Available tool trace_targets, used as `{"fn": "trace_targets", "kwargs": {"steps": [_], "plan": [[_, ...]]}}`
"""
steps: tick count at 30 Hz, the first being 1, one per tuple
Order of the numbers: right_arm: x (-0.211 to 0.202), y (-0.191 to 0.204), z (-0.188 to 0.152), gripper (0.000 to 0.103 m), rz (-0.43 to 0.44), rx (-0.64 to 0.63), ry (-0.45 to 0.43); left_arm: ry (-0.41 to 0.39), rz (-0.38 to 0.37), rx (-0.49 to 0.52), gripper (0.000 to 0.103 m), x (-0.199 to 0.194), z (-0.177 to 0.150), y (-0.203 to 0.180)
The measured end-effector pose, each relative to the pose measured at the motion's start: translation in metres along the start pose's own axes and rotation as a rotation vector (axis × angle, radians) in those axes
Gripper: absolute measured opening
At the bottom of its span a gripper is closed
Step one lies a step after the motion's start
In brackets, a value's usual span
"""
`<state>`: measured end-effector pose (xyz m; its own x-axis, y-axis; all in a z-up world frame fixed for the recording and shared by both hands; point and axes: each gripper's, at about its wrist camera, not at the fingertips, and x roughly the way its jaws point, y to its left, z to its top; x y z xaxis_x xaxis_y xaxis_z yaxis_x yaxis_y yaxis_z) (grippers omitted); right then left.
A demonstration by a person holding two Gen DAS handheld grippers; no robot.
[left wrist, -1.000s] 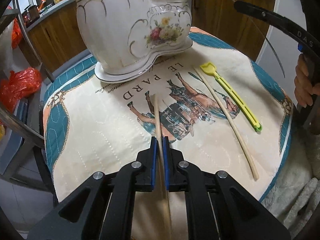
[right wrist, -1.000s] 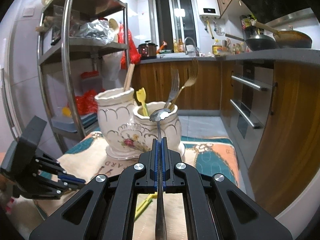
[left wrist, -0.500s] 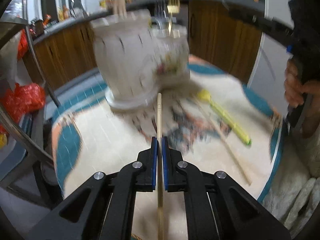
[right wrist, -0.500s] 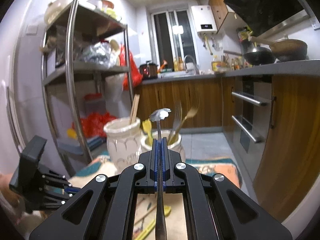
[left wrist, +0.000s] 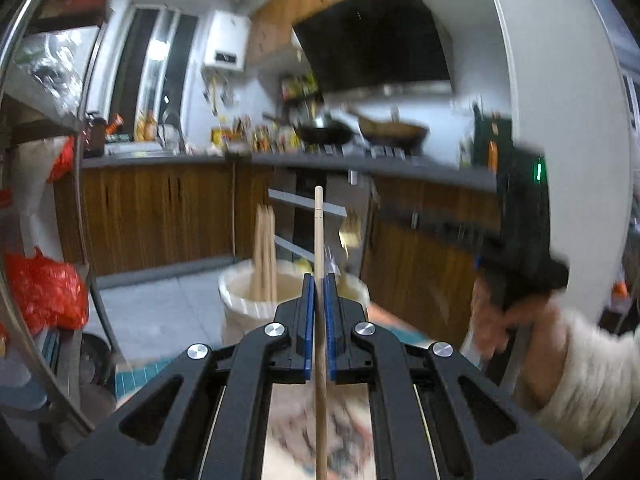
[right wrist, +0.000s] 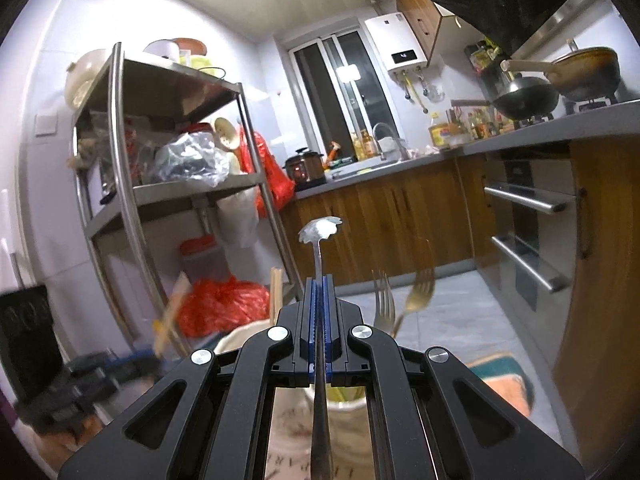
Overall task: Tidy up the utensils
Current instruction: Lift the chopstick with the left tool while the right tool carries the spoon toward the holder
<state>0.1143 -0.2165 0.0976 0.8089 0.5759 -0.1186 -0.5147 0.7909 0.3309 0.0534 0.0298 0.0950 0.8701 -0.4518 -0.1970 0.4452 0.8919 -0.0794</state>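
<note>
My left gripper (left wrist: 319, 280) is shut on a wooden chopstick (left wrist: 318, 232) that stands upright, raised above the white ceramic utensil holder (left wrist: 240, 292). Other chopsticks (left wrist: 265, 256) stand in the holder's left cup. My right gripper (right wrist: 319, 280) is shut on a metal spoon (right wrist: 320, 230), bowl end up, above the same holder (right wrist: 348, 408). Two forks (right wrist: 400, 300) and chopsticks (right wrist: 276, 296) stick out of the holder. The left gripper with its chopstick shows blurred at lower left of the right wrist view (right wrist: 120, 364).
A steel shelf rack (right wrist: 160, 184) with red bags stands to the left. Wooden cabinets and a counter (right wrist: 400, 208) run behind. The patterned table cloth (right wrist: 500, 380) lies under the holder. The hand with the right gripper (left wrist: 520, 264) is at right of the left wrist view.
Both grippers rose and tilted upward. The left lifted the chopstick off the cloth to upright above the holder. The right lifted the spoon higher and closer over the holder.
</note>
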Motion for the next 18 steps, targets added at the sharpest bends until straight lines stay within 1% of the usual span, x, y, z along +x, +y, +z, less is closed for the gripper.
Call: {"fn": "trace_targets", "kwargs": {"steps": [5,6,9,11,13,18], "plan": [[0.025,-0.013,0.002,0.004,0.01,0.055,-0.007,-0.104,0.038,-0.037,0.005,0.021,0.032,0.018],[0.028,-0.016,0.003,0.004,0.011,0.067,-0.013,-0.122,0.04,-0.046,0.005,0.021,0.037,0.019],[0.033,-0.018,0.006,0.004,0.013,0.083,-0.049,-0.176,0.047,-0.089,0.005,0.037,0.053,0.027],[0.038,-0.02,0.009,0.004,0.016,0.087,-0.073,-0.194,0.062,-0.092,0.005,0.047,0.059,0.029],[0.046,-0.018,0.012,0.004,-0.008,0.066,-0.095,-0.198,0.088,-0.101,0.005,0.062,0.061,0.034],[0.06,-0.008,0.009,0.004,-0.028,-0.009,-0.131,-0.192,0.159,-0.14,0.005,0.092,0.052,0.05]]}}
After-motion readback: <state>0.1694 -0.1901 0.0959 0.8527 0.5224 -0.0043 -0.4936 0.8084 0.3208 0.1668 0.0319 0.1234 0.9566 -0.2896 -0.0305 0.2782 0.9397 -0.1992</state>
